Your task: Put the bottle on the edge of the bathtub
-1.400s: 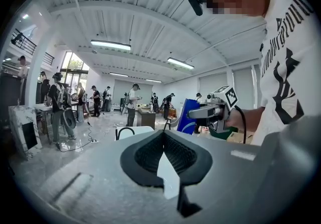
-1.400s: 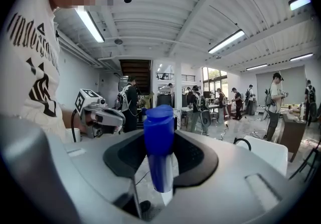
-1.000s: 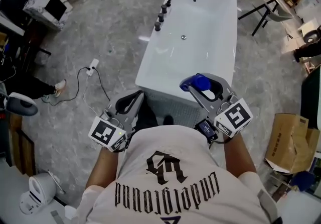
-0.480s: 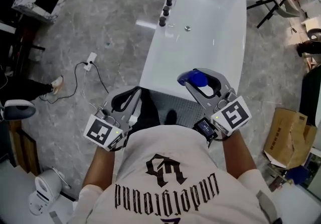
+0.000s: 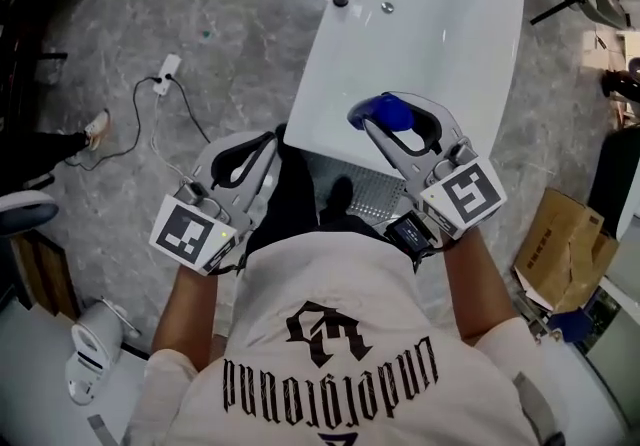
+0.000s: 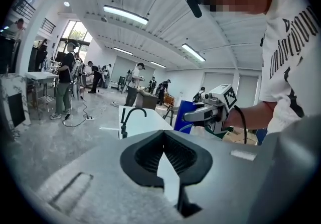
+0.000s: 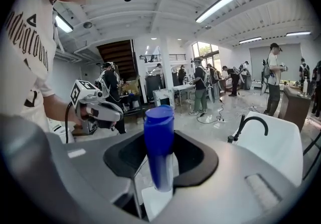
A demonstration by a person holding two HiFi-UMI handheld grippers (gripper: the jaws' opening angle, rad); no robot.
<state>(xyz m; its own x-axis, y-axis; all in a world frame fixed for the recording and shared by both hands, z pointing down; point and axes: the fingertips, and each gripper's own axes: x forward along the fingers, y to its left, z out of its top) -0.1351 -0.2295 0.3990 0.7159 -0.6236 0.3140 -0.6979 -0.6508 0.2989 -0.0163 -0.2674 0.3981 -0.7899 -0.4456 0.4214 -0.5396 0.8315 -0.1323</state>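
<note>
Both grippers have come forward and lower since the earlier frame, and the white bathtub has slid toward the top of the head view, so the person now stands right at its near end. In the right gripper the jaws are clamped on the blue bottle, which stands upright between them with its cap uppermost, above the bathtub's near end and not yet resting on anything. The left gripper hangs just short of the bathtub's near left corner, its jaws together and empty. The step in hand looks like the carry toward the rim, with the set-down still to come. To do it well, I would pick a flat, broad stretch of the rim, such as the near end just below the bottle, well short of the faucet at the bathtub's far end. Keep the bottle vertical and bring it down slowly until its whole base sits on the rim, centred across the ledge rather than overhanging the basin. Only then part the jaws, and draw the right gripper straight back so neither pad brushes the bottle. The glossy rim probably gives little grip, so a tilted release could send the bottle sliding into the bathtub.
</note>
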